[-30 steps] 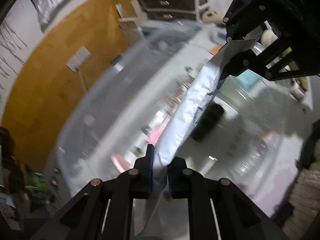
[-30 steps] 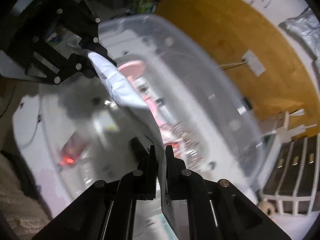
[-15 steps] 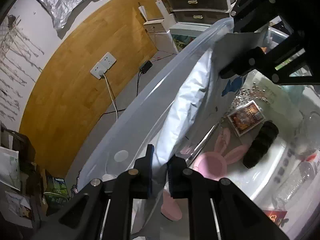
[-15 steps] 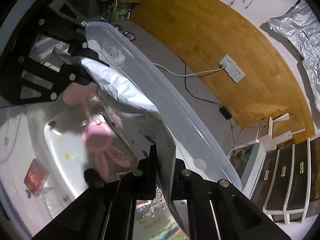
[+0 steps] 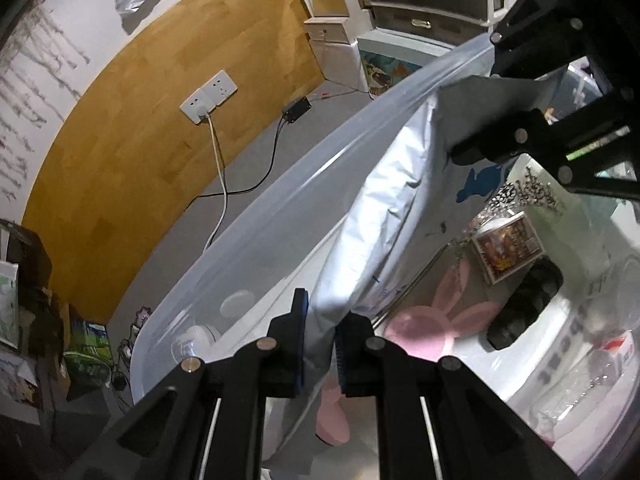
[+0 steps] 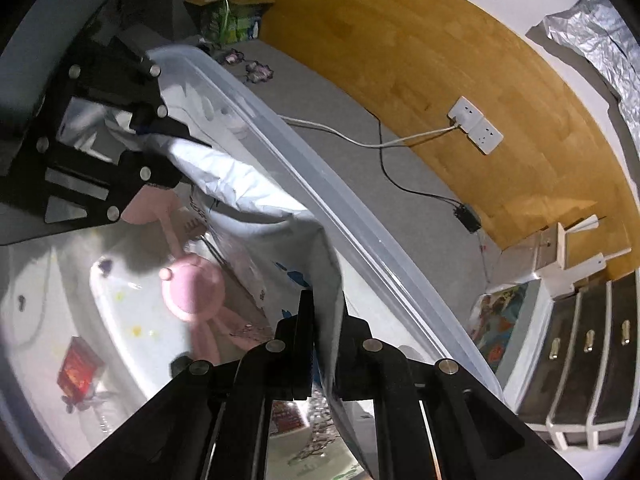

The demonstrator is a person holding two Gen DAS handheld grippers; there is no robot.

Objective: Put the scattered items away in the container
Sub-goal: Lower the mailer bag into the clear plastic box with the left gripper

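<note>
Two tools, left tool (image 5: 320, 340) and right tool (image 6: 324, 344), pinching silver bag (image 5: 384, 216) inside clear bin (image 5: 280, 208)

The left gripper (image 5: 320, 338) points steeply downward, its two black fingers drawn close together and pinching one end of a pale grey bag (image 5: 380, 216) between the blue-edged pads (image 5: 301, 336). The right gripper (image 6: 325, 344) is angled down much the same way, its jaws nearly closed and clamped on the opposite end of the same bag, which sags between the two. Each gripper shows in the other's view, up and across from the viewing fingers, so the two face one another.
</note>
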